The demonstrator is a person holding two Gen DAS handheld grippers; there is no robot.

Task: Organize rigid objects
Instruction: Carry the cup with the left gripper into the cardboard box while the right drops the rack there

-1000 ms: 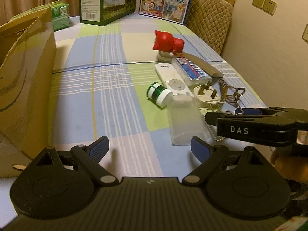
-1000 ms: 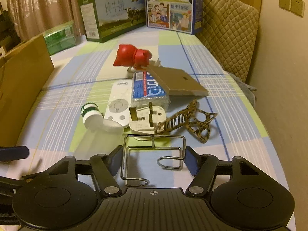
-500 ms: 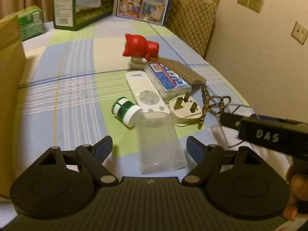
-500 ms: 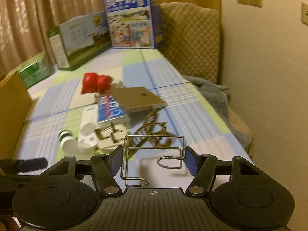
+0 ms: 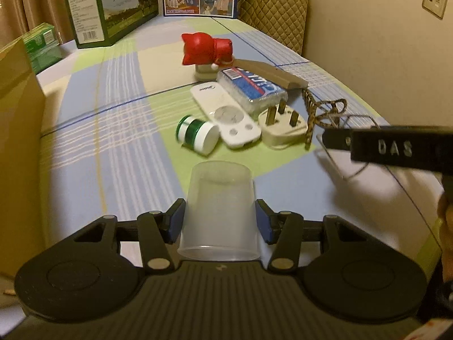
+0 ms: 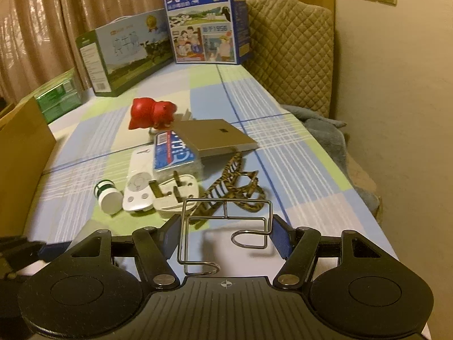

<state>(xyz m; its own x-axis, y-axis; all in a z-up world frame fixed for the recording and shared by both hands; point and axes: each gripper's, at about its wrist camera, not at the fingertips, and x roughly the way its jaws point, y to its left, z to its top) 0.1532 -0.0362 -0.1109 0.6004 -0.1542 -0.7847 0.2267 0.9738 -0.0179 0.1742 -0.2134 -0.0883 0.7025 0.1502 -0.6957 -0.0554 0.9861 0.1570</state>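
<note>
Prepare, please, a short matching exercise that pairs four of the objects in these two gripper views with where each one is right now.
Things:
1. translucent plastic cup
2. wire rack
3. green-and-white bottle
4. red cat figurine

Places:
A. lying on its side just left of the white remote
B. between the closing left gripper fingers
C. standing at the far end of the cluster
D. held in the right gripper

Pairs: 1-B, 2-D, 3-A, 4-C
</note>
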